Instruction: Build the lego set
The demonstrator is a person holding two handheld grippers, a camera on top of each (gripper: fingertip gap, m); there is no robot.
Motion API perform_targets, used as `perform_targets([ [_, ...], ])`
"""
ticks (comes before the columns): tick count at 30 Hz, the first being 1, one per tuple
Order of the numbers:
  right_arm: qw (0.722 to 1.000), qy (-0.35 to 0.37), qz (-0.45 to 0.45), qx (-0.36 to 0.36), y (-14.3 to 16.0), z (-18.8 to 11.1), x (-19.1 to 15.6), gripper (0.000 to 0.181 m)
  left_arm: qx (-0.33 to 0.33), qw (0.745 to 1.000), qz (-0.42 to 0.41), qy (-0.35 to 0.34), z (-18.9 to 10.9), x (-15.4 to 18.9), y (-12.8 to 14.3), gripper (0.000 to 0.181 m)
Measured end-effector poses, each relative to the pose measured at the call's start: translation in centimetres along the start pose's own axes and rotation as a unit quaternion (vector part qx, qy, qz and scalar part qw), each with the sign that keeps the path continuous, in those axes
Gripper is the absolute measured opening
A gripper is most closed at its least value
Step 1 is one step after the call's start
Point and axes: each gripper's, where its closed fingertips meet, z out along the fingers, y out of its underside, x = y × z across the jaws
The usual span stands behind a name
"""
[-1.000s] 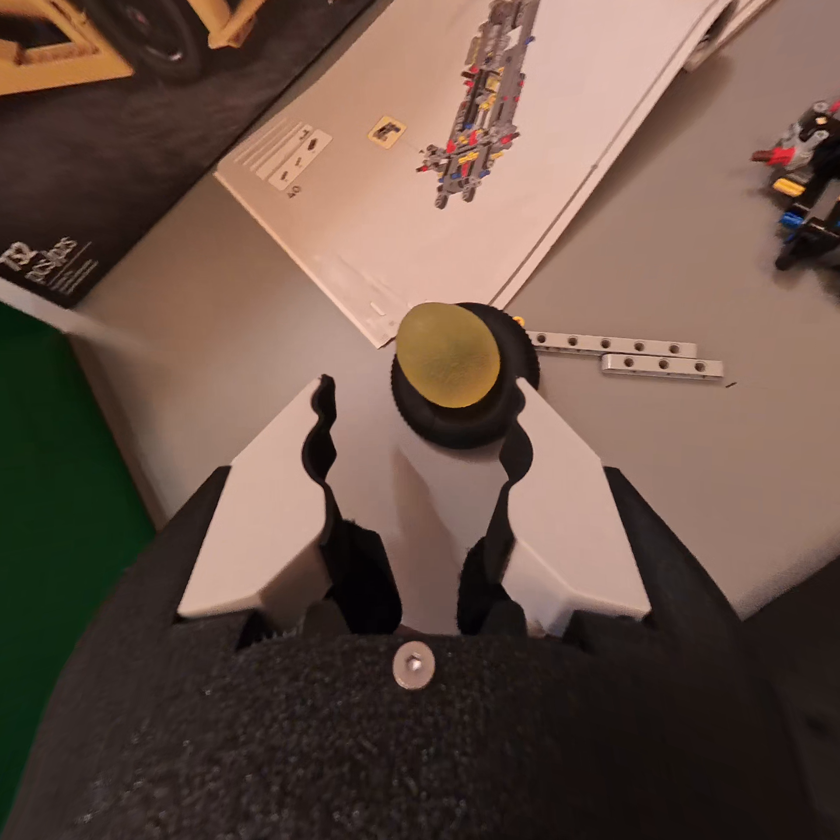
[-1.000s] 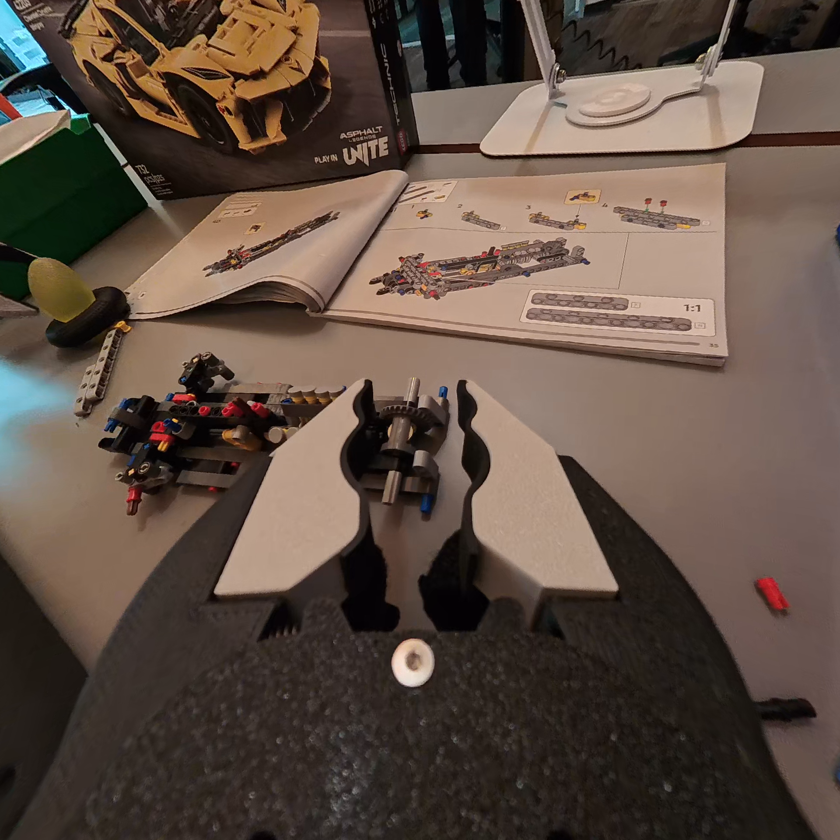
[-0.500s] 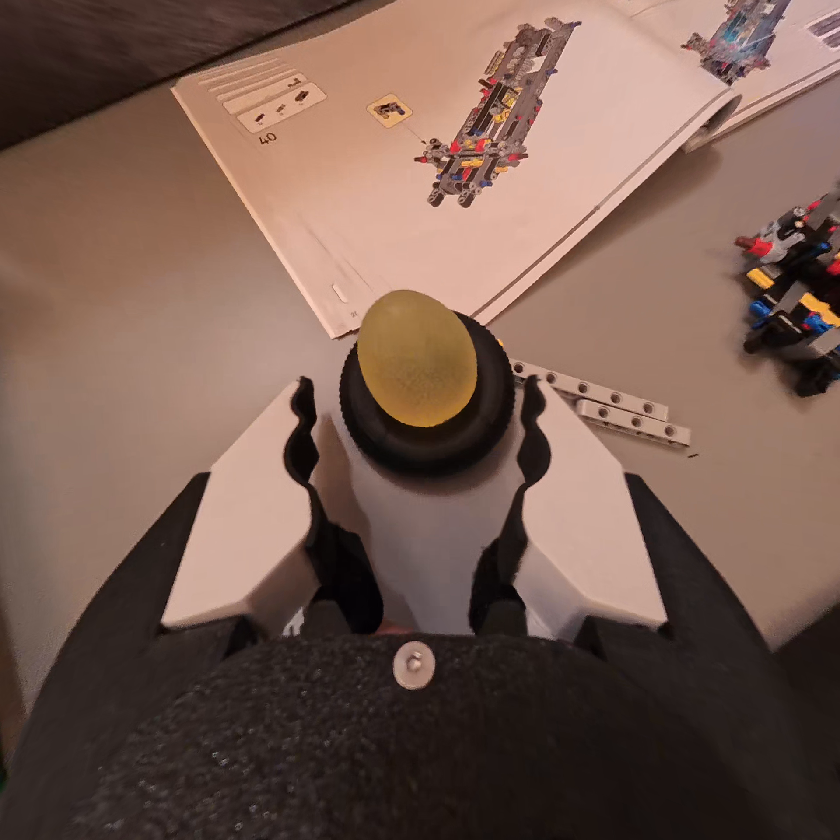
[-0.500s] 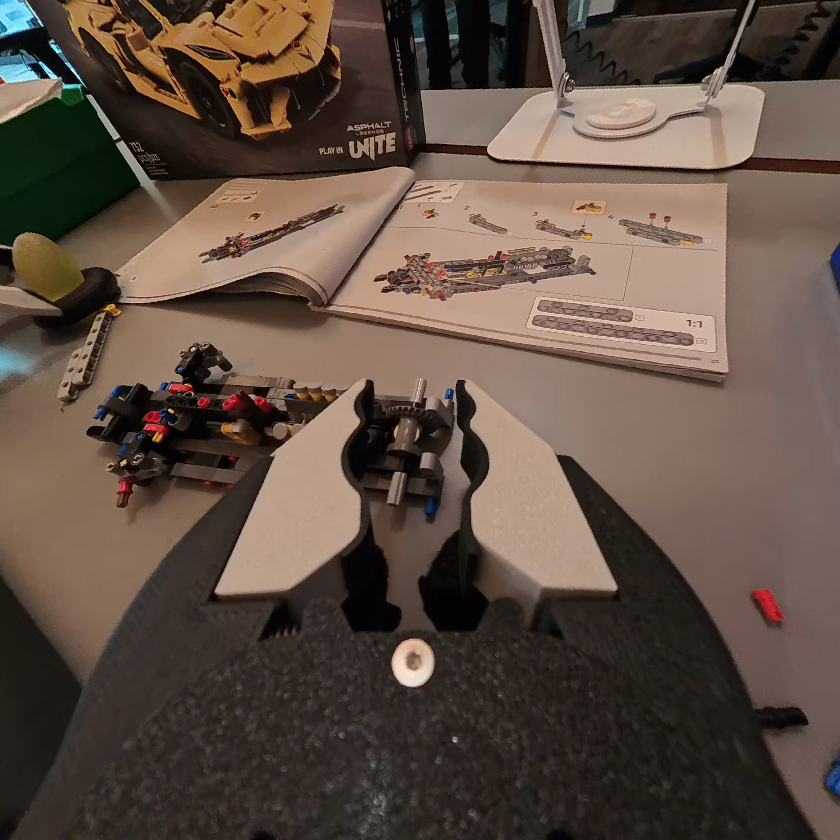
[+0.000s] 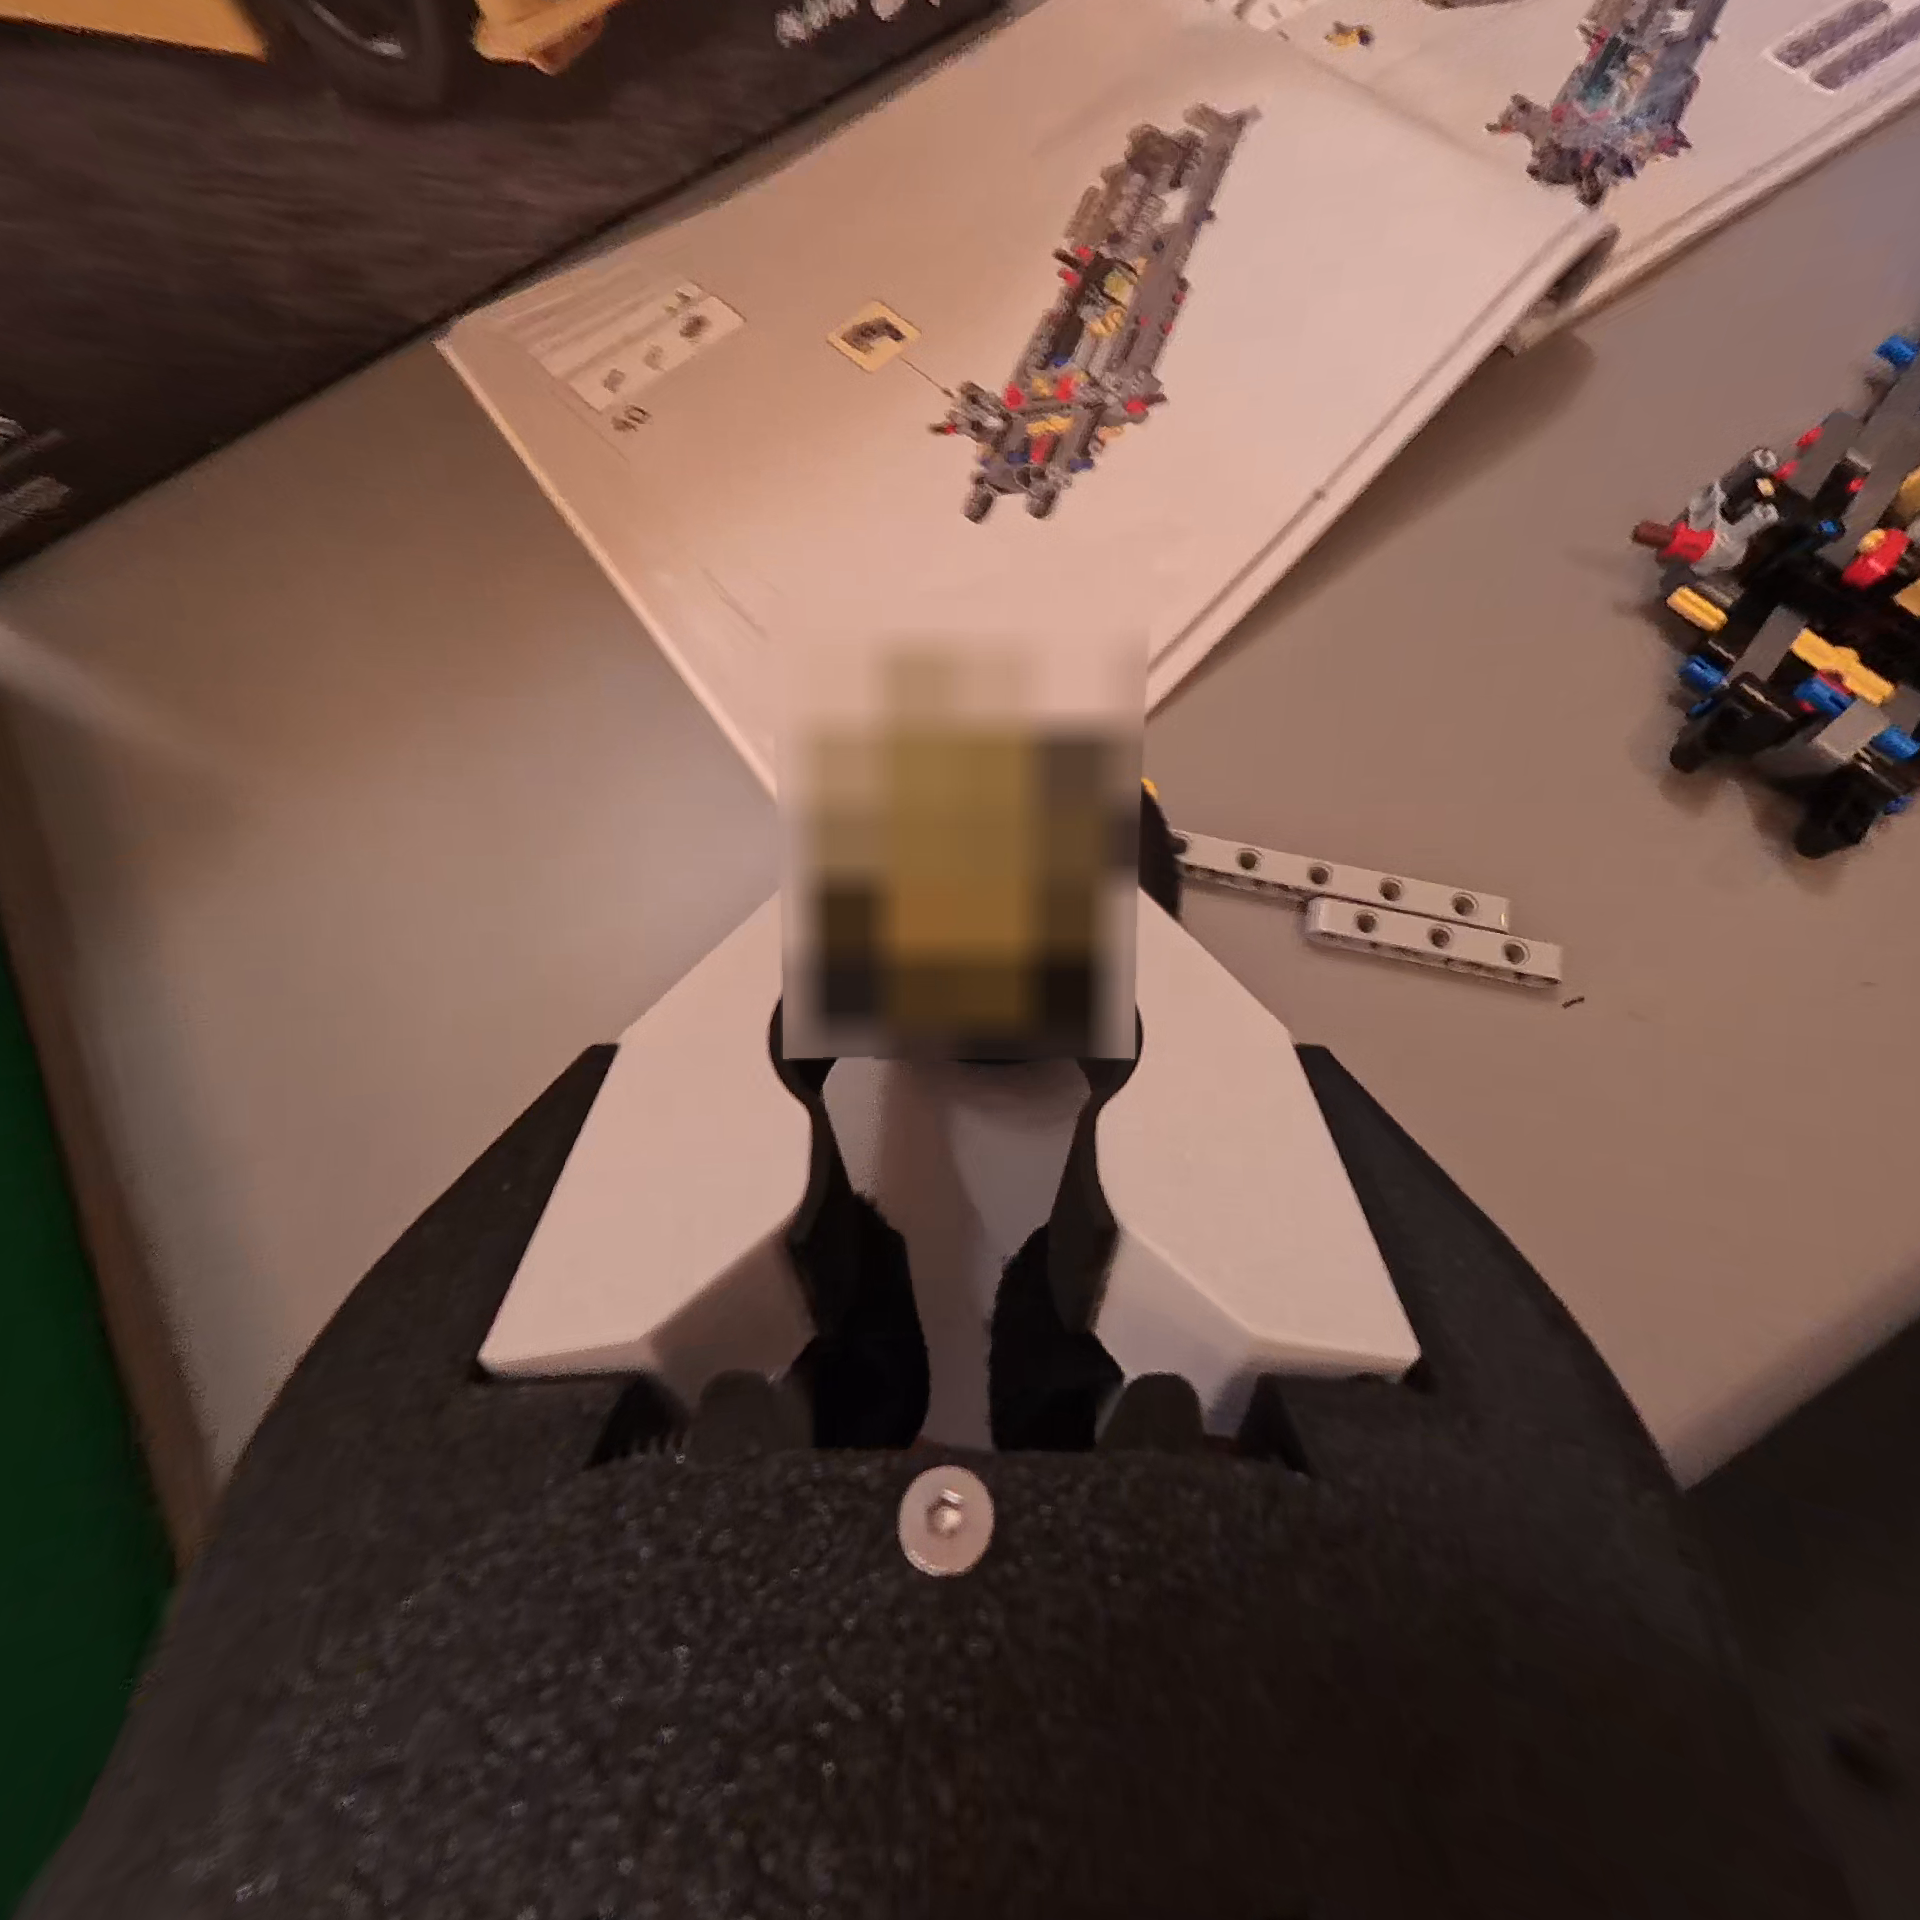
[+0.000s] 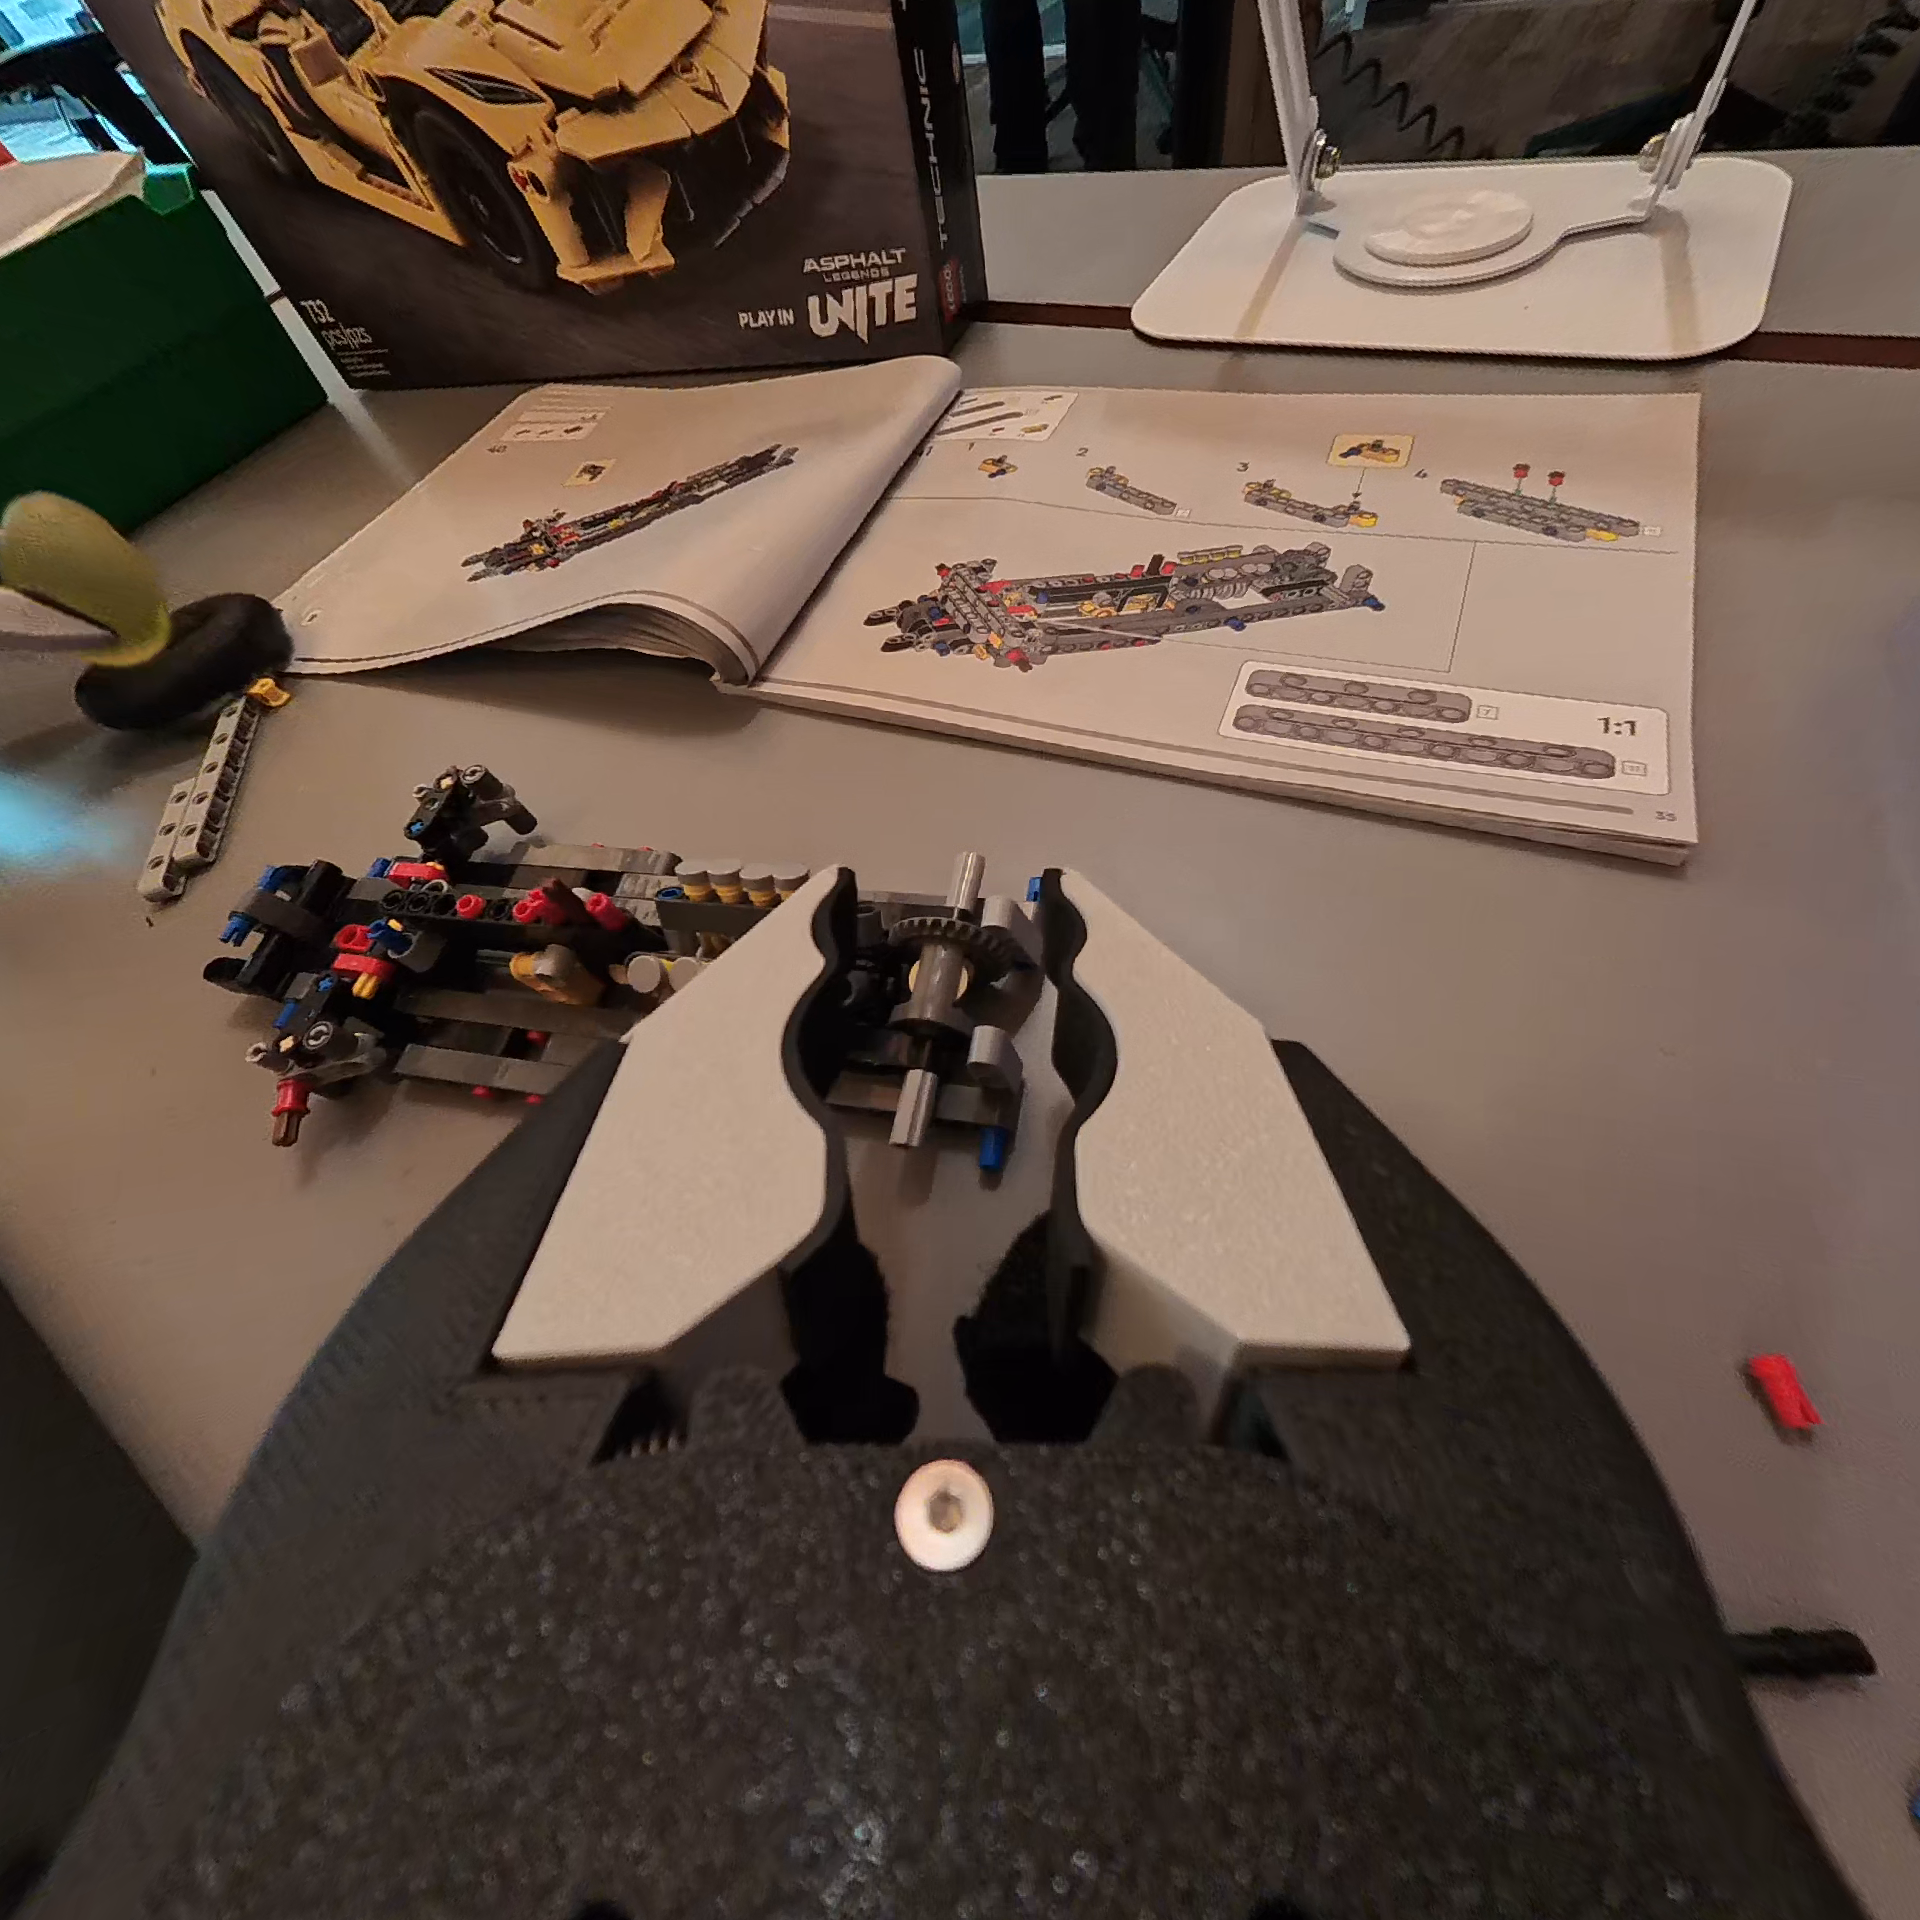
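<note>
A partly built lego chassis (image 6: 468,935) lies on the grey table; it also shows in the left wrist view (image 5: 1808,665). My right gripper (image 6: 945,883) is open and hovers over the chassis's right end, its jaws on either side of the grey axle and gear (image 6: 940,966). My left gripper (image 5: 961,935) reaches around a black tyre (image 6: 187,655) with a yellow-green egg-shaped thing (image 6: 83,571) on it. A mosaic patch hides the fingertips there. One left finger (image 6: 42,618) crosses the egg's lower part.
Two grey lego beams (image 5: 1382,914) lie right of the tyre. The open instruction booklet (image 6: 1558,623) lies behind them, with the set's box (image 6: 582,187) and a green box (image 6: 125,332) beyond. A white stand base (image 6: 1455,260) is far right. A red piece (image 6: 1782,1392) and a black pin (image 6: 1808,1652) lie near right.
My left gripper has moved forward onto the tyre and egg, and its jaws have narrowed around them. My right gripper has stayed over the chassis with the same opening.
</note>
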Motion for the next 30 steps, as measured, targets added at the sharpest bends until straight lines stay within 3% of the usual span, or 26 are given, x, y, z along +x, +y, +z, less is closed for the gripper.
perform_targets([
  [4,1.0,-0.006,0.007,0.0,0.0,0.0,-0.1,0.034,0.029,0.998,-0.033,-0.054,-1.7,-4.2,-2.7,0.037],
  [8,1.0,-0.012,0.008,-0.005,0.2,0.2,-0.3,0.034,0.032,0.981,-0.091,-0.168,1.8,-11.1,-6.4,0.039],
  [13,1.0,-0.014,0.009,-0.004,0.2,0.1,-0.3,0.034,-0.032,0.954,-0.171,-0.242,8.9,-18.2,-6.5,0.039],
  [18,1.0,-0.022,0.022,0.003,0.1,-0.1,-0.3,0.034,-0.038,0.941,-0.219,-0.255,9.5,-19.7,-5.4,0.039],
  [21,0.999,-0.028,0.025,-0.001,0.2,0.0,-0.4,0.034,-0.038,0.945,-0.162,-0.281,6.9,-17.6,-5.7,0.039],
  [24,0.999,-0.033,0.028,-0.002,0.3,0.0,-0.5,0.034,0.015,0.97,-0.113,-0.216,2.5,-12.2,-7.8,0.039],
  [27,0.998,-0.041,0.037,-0.002,0.3,0.0,-0.6,0.034,0.077,0.983,-0.071,-0.153,-5.7,-8.8,-9.2,0.039],
  [30,0.998,-0.046,0.042,-0.003,0.3,0.0,-0.7,0.034,0.044,0.985,-0.056,-0.155,-14.0,-10.5,-6.6,0.04],
])
